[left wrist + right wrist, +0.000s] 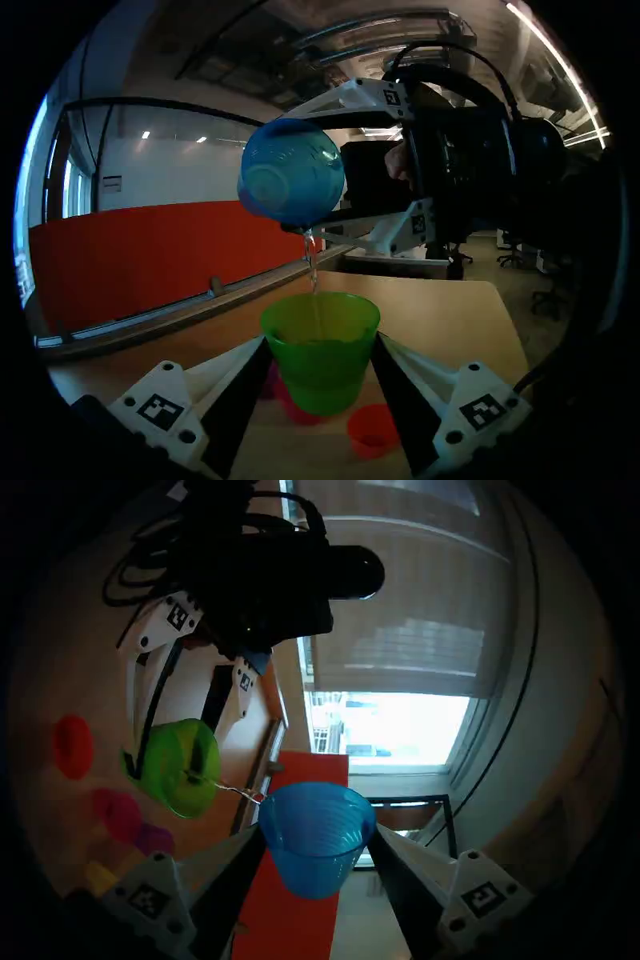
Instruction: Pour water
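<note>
The left gripper [320, 364] is closed on both sides of the green cup [322, 332], which stands upright over the table [448, 312]. At 12 o'clock from it hangs the blue cup [292, 172], clasped by the right gripper [316, 864] and tipped almost onto its side, lip lowest. A thin stream of water [311, 268] falls from that lip into the green mouth. An orange cup [372, 428] sits at 5 o'clock, and a red partition [160, 248] lines the room at 9 o'clock.

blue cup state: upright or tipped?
Tipped. In the left gripper view the blue cup lies nearly on its side, and a thin water stream falls from its rim into the green cup below.
</note>
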